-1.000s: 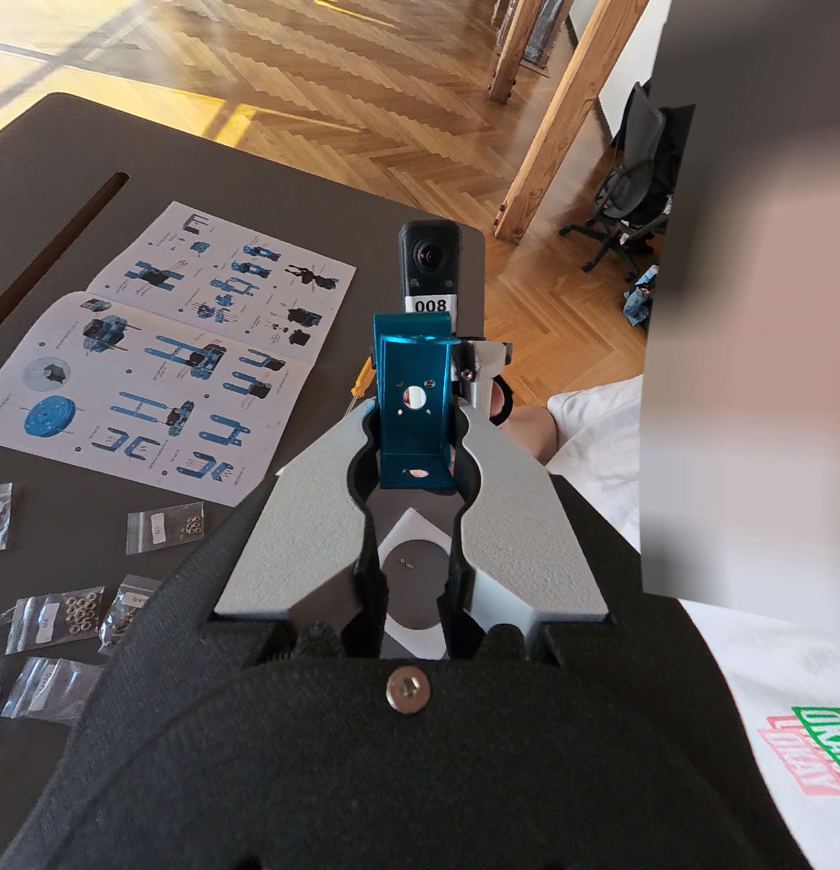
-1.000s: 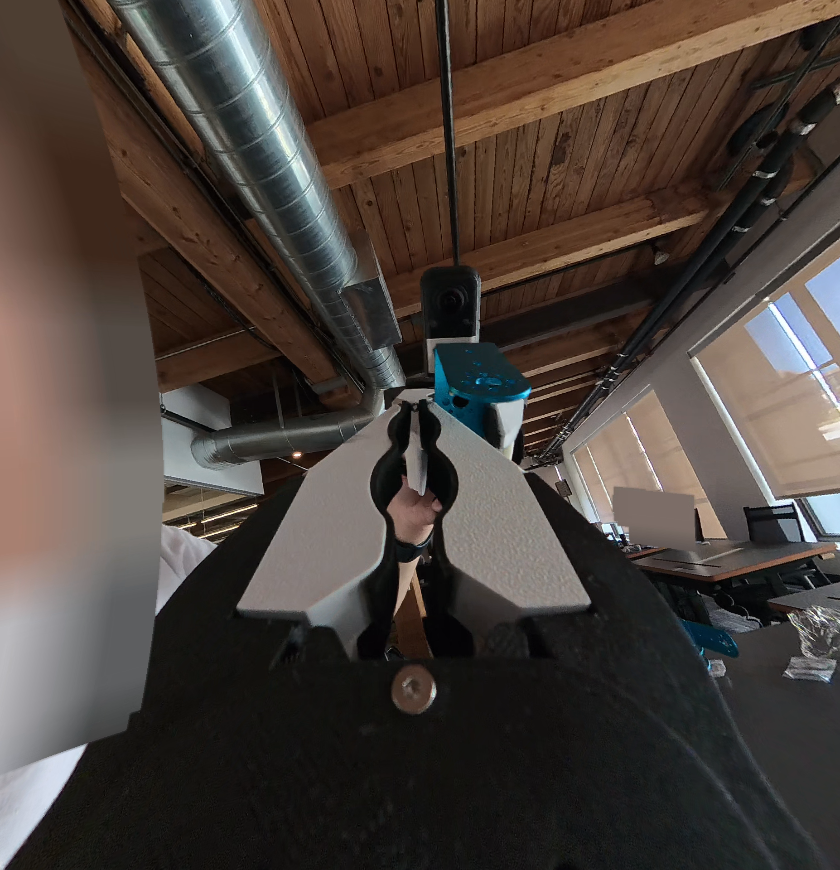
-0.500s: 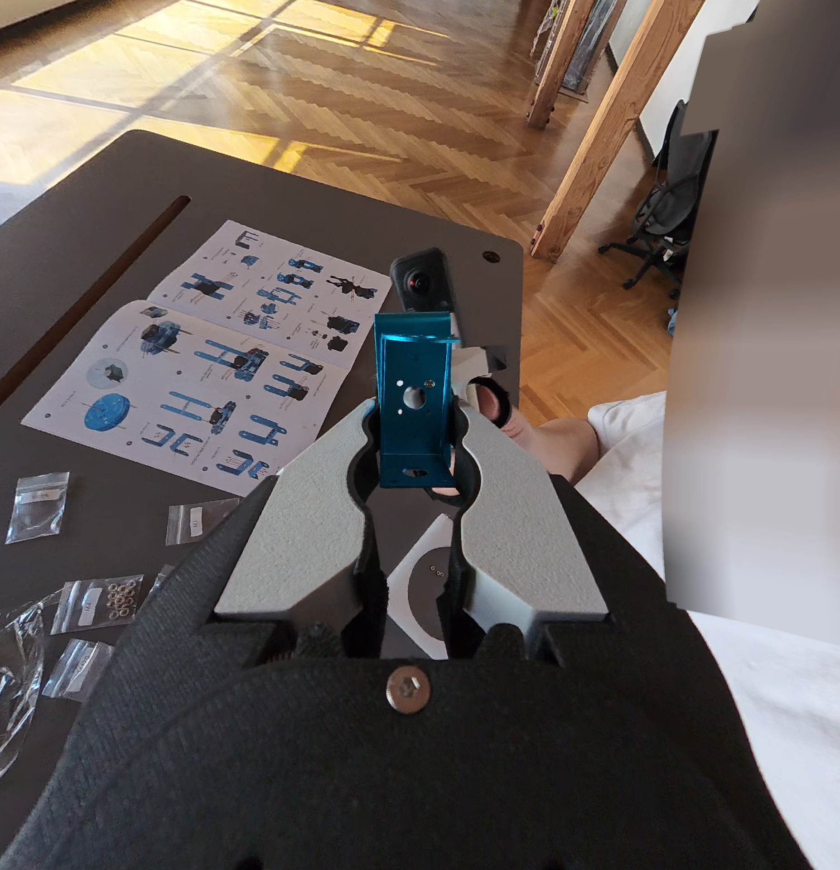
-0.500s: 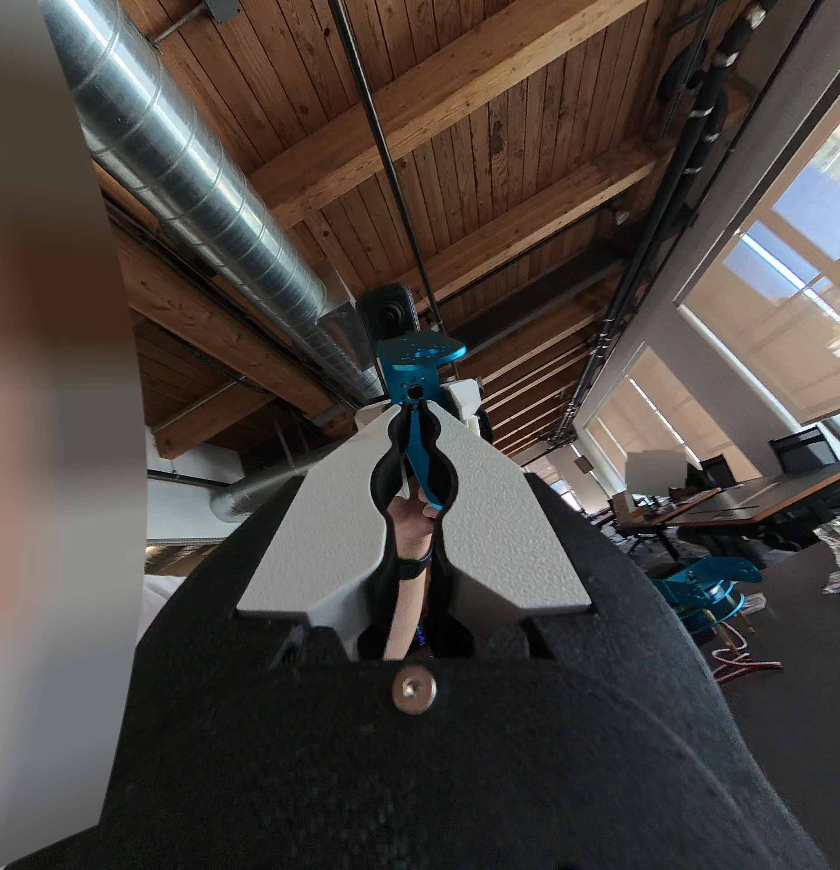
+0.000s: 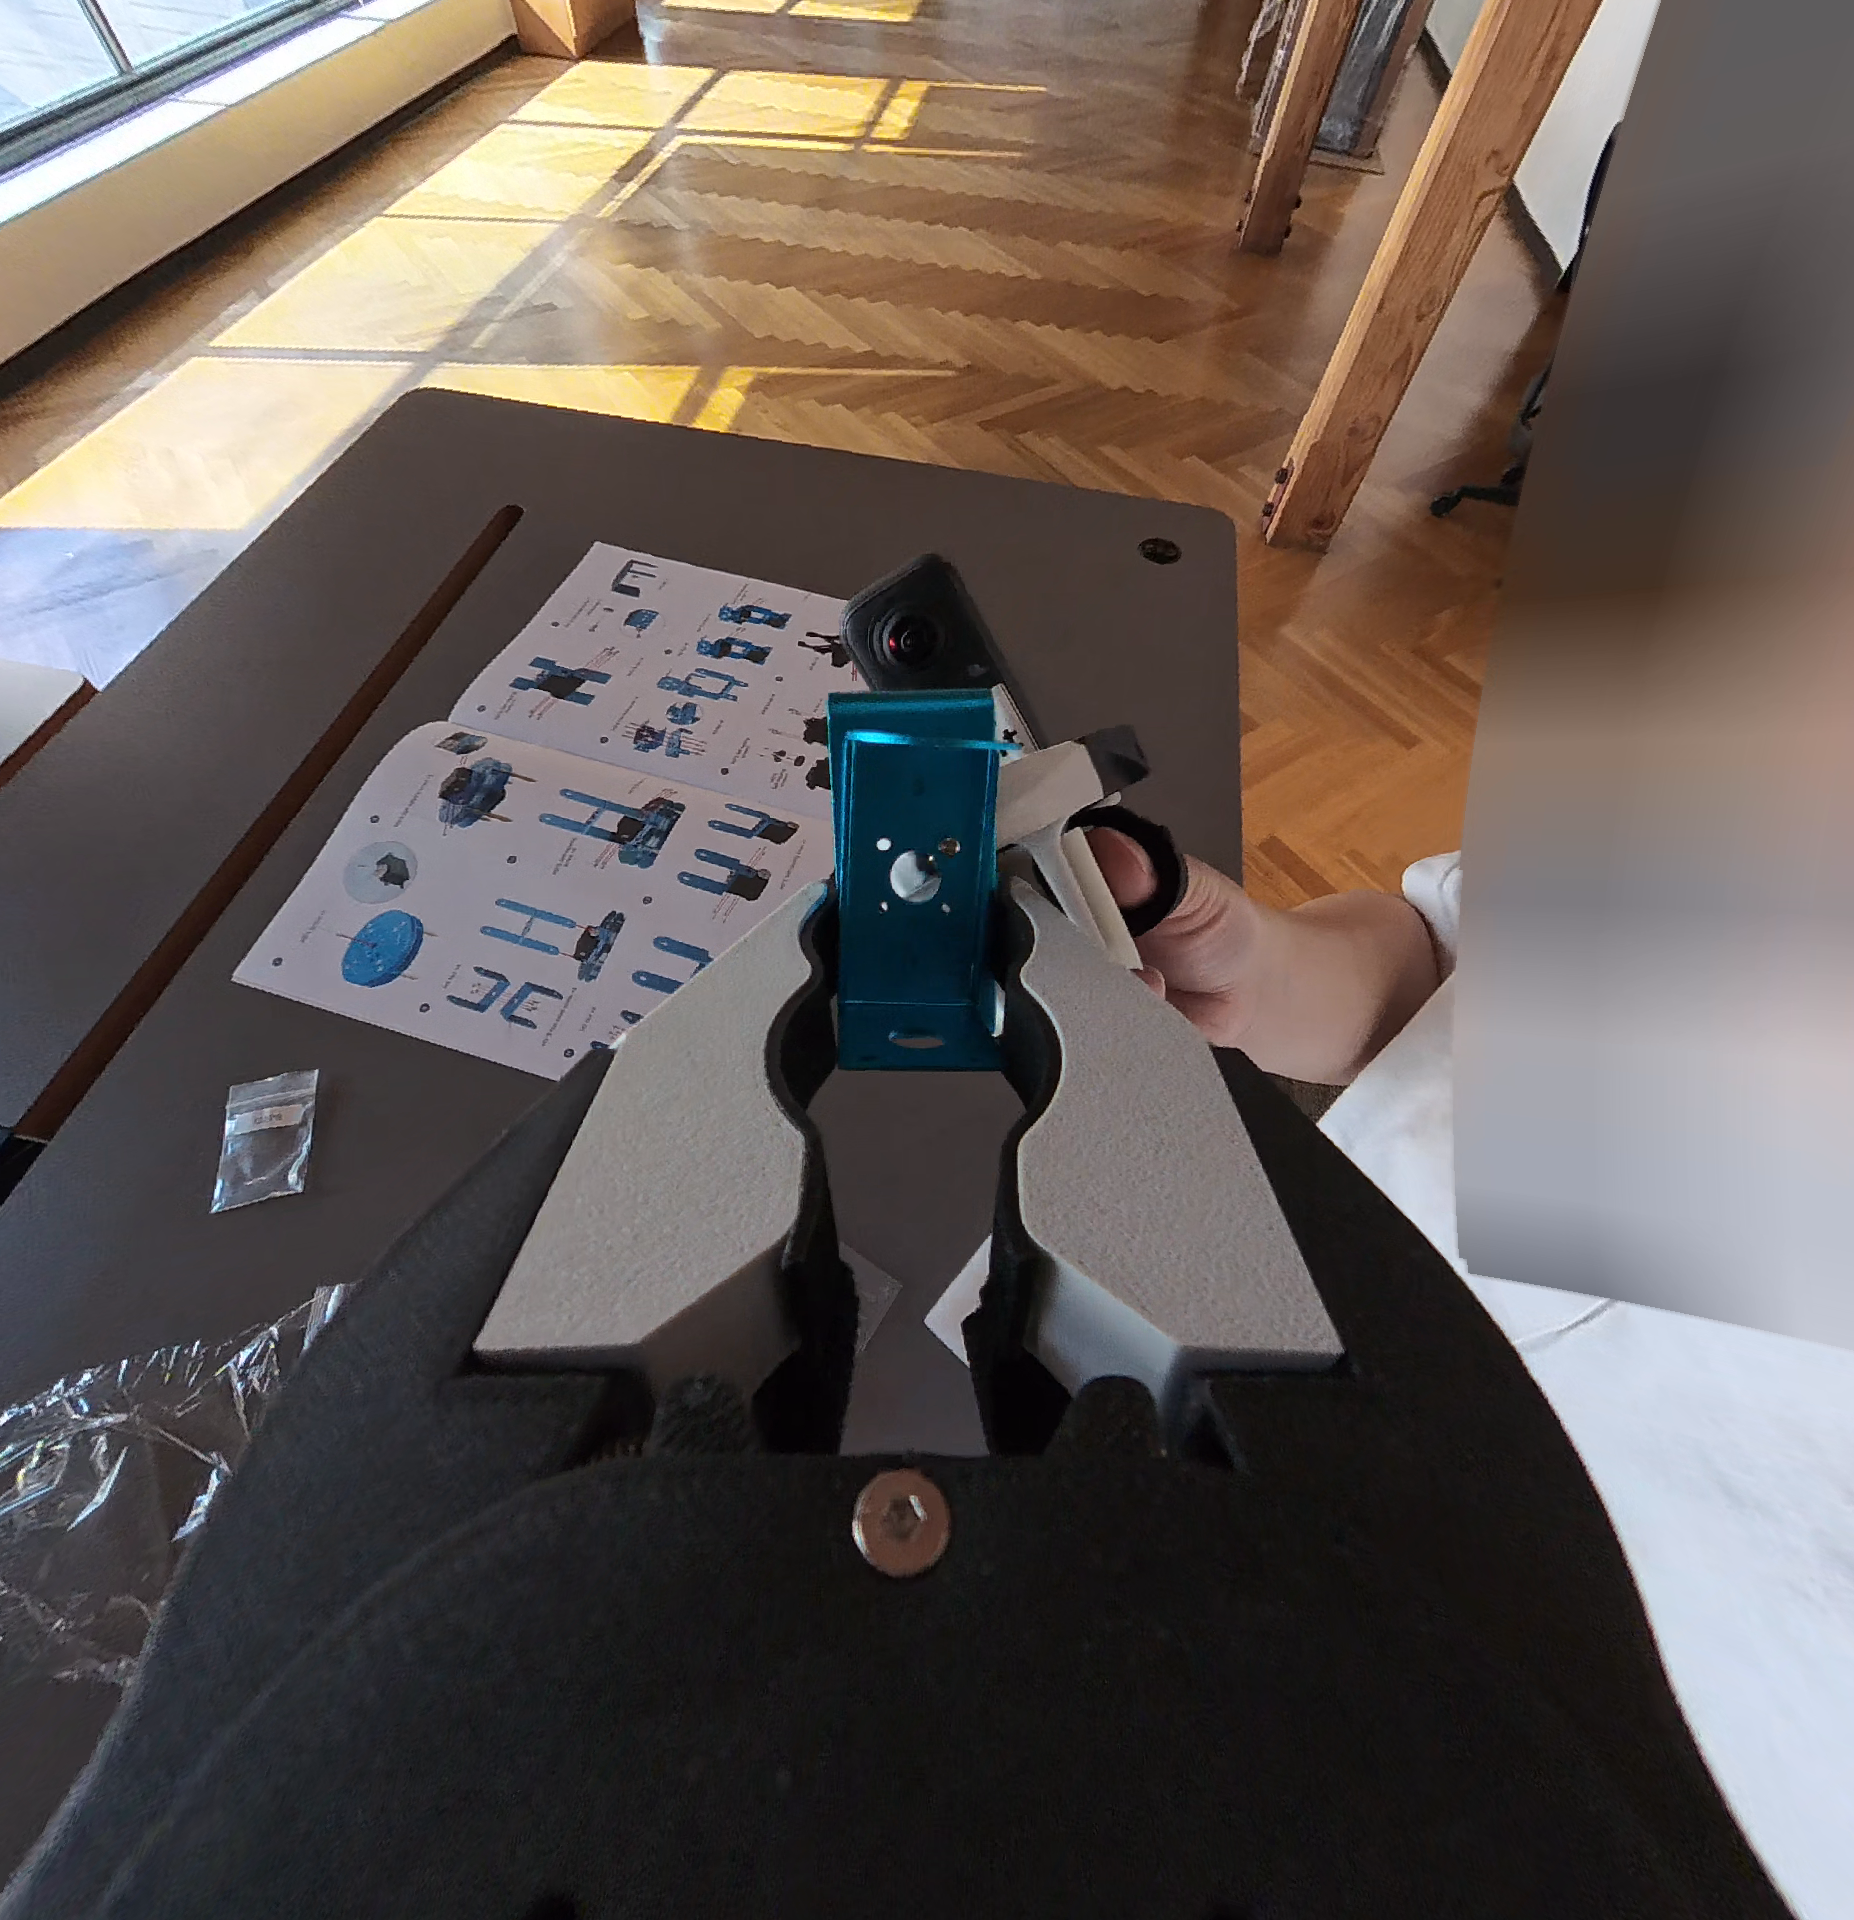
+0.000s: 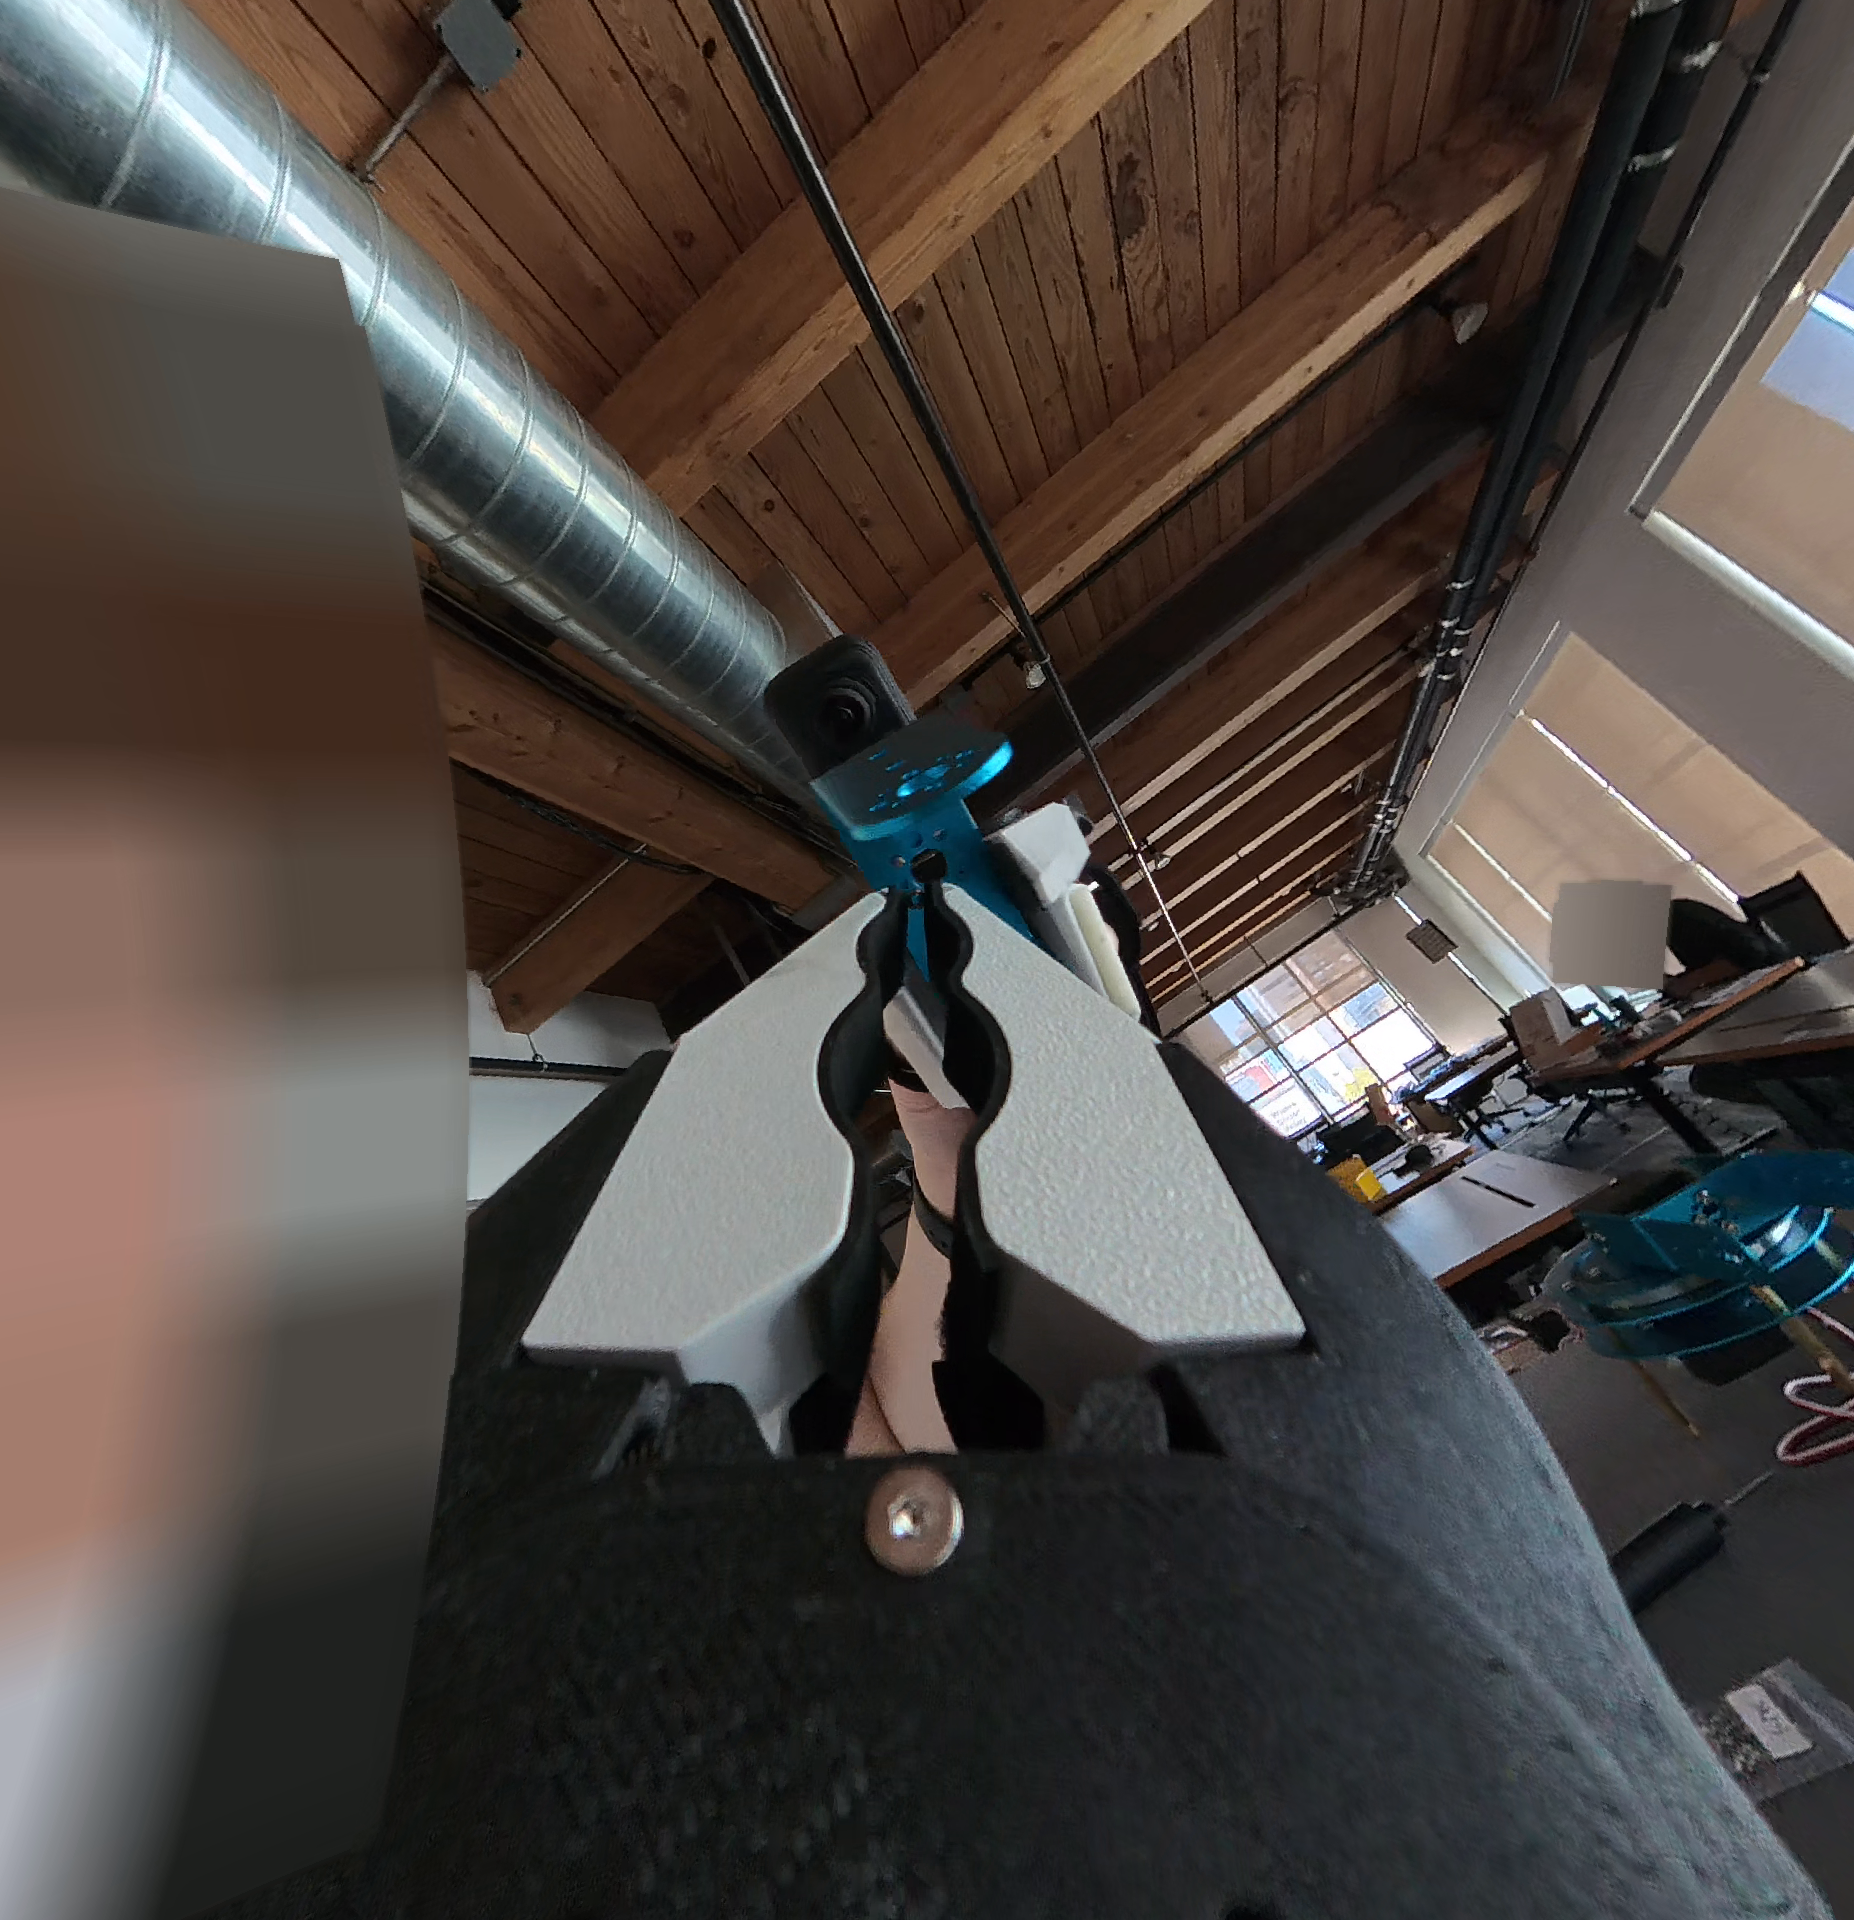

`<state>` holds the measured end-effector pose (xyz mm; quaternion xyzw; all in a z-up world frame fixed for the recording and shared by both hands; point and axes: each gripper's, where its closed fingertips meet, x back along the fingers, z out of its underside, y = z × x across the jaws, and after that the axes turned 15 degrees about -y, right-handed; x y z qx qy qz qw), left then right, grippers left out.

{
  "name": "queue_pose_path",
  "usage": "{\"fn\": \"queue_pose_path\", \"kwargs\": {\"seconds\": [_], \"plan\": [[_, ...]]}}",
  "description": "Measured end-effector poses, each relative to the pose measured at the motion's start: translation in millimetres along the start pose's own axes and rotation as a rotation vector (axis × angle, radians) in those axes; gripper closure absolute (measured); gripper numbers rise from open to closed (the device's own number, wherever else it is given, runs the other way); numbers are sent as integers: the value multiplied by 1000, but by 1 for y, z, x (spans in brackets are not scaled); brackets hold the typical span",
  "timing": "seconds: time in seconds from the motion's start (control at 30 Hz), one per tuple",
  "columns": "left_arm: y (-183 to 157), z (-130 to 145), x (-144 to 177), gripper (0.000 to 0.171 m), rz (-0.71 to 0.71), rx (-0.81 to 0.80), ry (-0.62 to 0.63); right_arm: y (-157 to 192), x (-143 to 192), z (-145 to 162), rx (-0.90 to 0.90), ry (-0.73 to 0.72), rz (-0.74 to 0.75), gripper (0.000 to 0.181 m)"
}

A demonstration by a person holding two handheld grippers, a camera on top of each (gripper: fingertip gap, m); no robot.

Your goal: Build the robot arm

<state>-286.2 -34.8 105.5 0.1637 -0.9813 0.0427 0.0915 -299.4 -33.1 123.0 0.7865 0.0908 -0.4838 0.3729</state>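
Observation:
A blue metal bracket (image 5: 918, 914) with small holes stands upright between my left gripper's (image 5: 918, 925) grey fingers, which are shut on its sides above the dark table (image 5: 902, 499). My right gripper (image 6: 915, 906) points up at the ceiling, and its fingers are closed on the thin lower edge of the same bracket (image 6: 907, 790). In the left wrist view the right gripper's camera (image 5: 907, 639) and one white finger (image 5: 1053, 795) show just behind the bracket, with a person's hand (image 5: 1224, 956) below them. The left gripper's camera (image 6: 840, 707) shows behind the bracket.
An open instruction booklet (image 5: 590, 831) lies on the table beyond the bracket. A small bag (image 5: 263, 1138) and crumpled clear plastic (image 5: 71, 1475) lie at the left. In the right wrist view a blue round assembly (image 6: 1723, 1268) with wires stands on the table at the right. Less than 4 cm separates the two grippers' tips.
My right gripper has moved onto the bracket's edge, which now sits between its fingers. The left view has pulled back and up, still holding the bracket. Both views have swung.

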Motion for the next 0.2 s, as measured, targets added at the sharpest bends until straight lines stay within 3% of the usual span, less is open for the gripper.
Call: {"fn": "queue_pose_path", "kwargs": {"seconds": [0.2], "plan": [[2,1,0,146,3,-32,-15,-3,-2,-2,-104,-29,17,180]]}}
